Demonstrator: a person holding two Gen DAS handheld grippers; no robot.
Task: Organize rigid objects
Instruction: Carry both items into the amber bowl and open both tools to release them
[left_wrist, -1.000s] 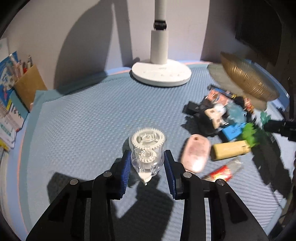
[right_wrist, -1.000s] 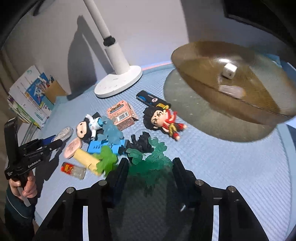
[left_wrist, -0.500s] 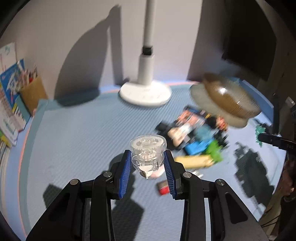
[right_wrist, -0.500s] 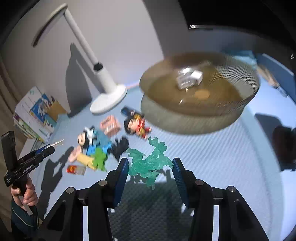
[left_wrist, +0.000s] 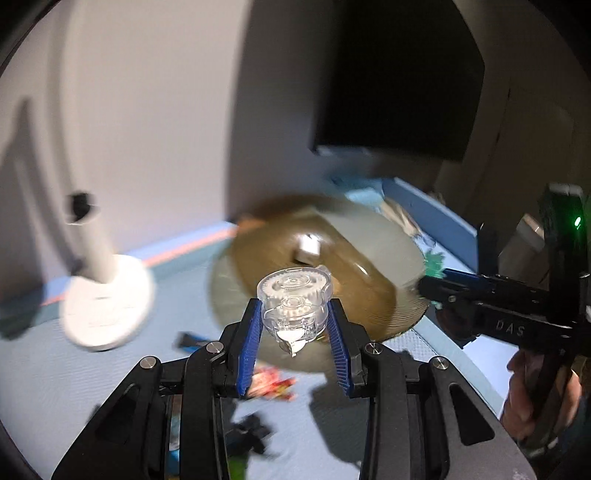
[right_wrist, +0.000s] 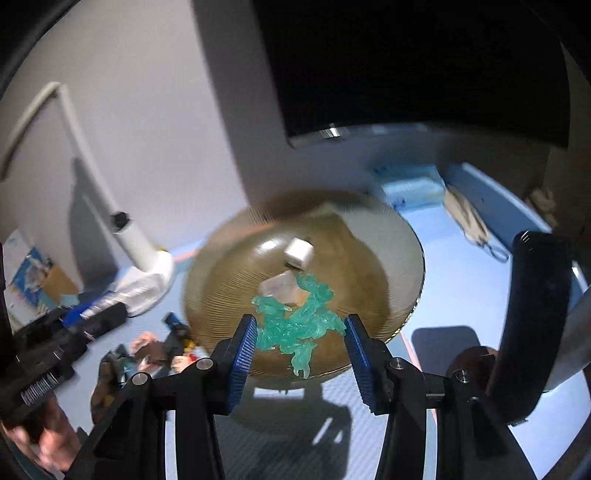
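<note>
My left gripper (left_wrist: 293, 334) is shut on a clear plastic correction-tape case with white gears (left_wrist: 293, 301), held in the air in front of a ribbed amber bowl (left_wrist: 384, 295). The bowl holds a small white cube (left_wrist: 308, 247). My right gripper (right_wrist: 300, 338) is shut on a translucent green figure (right_wrist: 299, 325), raised over the near side of the same bowl (right_wrist: 229, 273), where the white cube (right_wrist: 298, 252) and a pale flat piece lie. The right gripper also shows at the right edge of the left wrist view, the green figure (left_wrist: 434, 264) at its tip.
A white desk lamp base (left_wrist: 109, 304) stands left of the bowl on the blue mat (right_wrist: 450, 240). Loose toys (right_wrist: 155, 350) lie on the mat below and left of the bowl. A dark monitor sits behind. Books and a pencil cup (right_wrist: 51, 284) are far left.
Both grippers have risen and swung right toward the amber bowl, each carrying its object. The toy pile has dropped to the lower left of both views.
</note>
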